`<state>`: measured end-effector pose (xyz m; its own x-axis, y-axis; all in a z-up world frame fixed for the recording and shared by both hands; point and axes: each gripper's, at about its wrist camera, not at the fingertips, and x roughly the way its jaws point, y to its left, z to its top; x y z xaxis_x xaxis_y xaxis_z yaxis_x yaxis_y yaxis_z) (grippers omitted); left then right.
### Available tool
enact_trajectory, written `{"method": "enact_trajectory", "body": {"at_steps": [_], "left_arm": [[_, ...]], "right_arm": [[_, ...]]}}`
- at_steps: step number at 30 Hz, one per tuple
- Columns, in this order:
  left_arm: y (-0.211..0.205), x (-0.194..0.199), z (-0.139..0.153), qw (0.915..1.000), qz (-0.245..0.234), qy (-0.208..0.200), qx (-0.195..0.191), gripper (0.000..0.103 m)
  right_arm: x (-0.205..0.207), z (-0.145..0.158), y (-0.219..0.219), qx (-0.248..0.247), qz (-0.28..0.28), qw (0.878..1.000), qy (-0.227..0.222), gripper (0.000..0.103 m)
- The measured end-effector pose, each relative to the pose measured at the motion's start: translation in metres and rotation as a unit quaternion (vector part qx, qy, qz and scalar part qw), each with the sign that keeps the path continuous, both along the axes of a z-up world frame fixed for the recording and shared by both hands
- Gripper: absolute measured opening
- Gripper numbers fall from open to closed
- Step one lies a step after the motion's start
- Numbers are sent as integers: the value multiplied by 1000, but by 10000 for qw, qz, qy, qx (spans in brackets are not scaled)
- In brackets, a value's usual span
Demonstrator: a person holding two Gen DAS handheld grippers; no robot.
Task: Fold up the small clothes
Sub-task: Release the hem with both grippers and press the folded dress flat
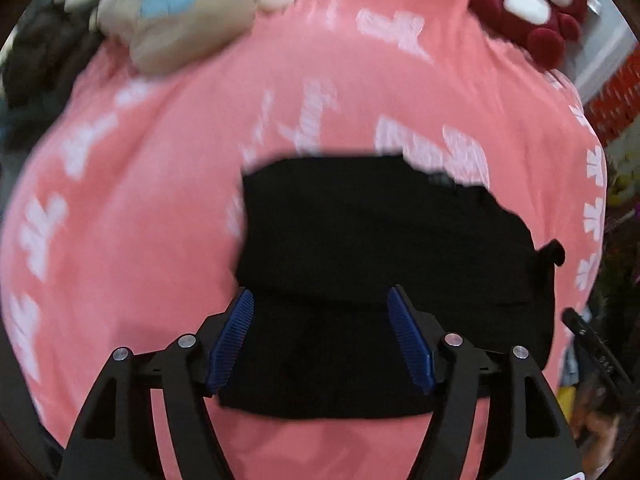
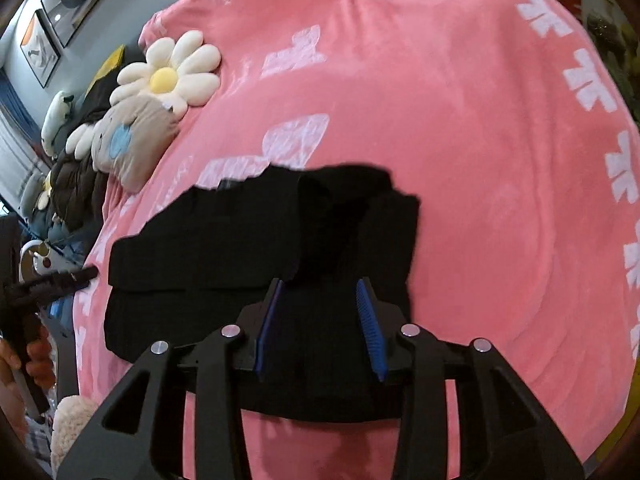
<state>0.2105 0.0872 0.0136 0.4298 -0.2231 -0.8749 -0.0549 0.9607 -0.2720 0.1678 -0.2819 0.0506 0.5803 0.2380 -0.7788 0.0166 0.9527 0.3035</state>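
A black garment (image 1: pixel 380 264) lies partly folded on a pink blanket (image 1: pixel 140 240) with white prints. My left gripper (image 1: pixel 320 300) is open, its blue pads (image 1: pixel 234 338) spread above the garment's near edge, holding nothing. In the right wrist view the same garment (image 2: pixel 240 248) shows a raised fold on its right side. My right gripper (image 2: pixel 320 292) is open over that near right part, pads (image 2: pixel 370 328) apart with black cloth below them. The left gripper's tip (image 2: pixel 60 280) shows at the far left of that view.
A grey plush with a daisy (image 2: pixel 168 76) lies at the blanket's far left; it also shows in the left wrist view (image 1: pixel 180 12). A red and white plush (image 1: pixel 532 12) sits at the far right. Dark clothes (image 2: pixel 80 184) pile along the left edge. The pink blanket (image 2: pixel 480 200) stretches to the right.
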Motion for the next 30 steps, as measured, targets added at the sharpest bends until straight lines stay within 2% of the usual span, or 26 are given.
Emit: {"method": "enact_trajectory", "body": {"at_steps": [2,4,6,7,8,9,11,13,14,16,18,19,21,22,24,26,28,30], "left_arm": [[3,7,-13,9994,299,149,-104,70],[14,19,-21,9968,751,169,-226,70],[23,31,-26,9938,1008,161,-432,69],[24,39,-29,9931,998,139,-597,68],[25,46,-31,9934,960,162,-612,58],[23,53,-33,9939,930,211,-551,34],[21,72,-27,9958,773,156,-465,15],[22,91,-7,9960,774,-132,-429,15],[24,97,0,9955,826,-223,-396,19],[29,110,9,9931,1058,-445,-232,34],[38,119,10,9901,1326,-449,-66,57],[40,120,11,9900,1356,-383,-43,57],[41,109,15,9914,1201,-511,-16,59],[36,97,17,9922,1073,-593,222,60],[28,78,17,9935,784,-719,411,65],[17,59,10,9955,455,-708,443,71],[10,46,3,9969,121,-642,440,72],[2,37,-8,9984,-173,-406,349,76]], "right_arm": [[10,2,4,61,-69,9999,-45,45],[22,6,6,108,-179,9996,-173,58],[40,-1,9,139,-223,9996,-52,59],[53,-11,9,180,-241,9995,116,36],[64,-22,7,250,-283,9989,290,26],[74,-28,3,382,-336,9979,406,1],[83,-20,-6,593,-527,9967,192,1],[90,-2,-19,673,-714,9949,-215,4],[93,3,-25,580,-863,9940,-351,9],[99,5,-36,82,-1170,9924,-372,40],[94,4,-43,28,-1264,9916,-264,41],[82,6,-44,139,-1189,9923,-313,41],[61,9,-33,35,-846,9955,-433,40],[54,8,-26,-78,-683,9967,-425,40],[40,2,-5,-544,-283,9976,-331,40],[36,-5,2,-925,-171,9950,-322,40],[43,-6,-4,-789,-215,9962,-297,40],[59,-7,-12,-559,-214,9979,-244,42]]}}
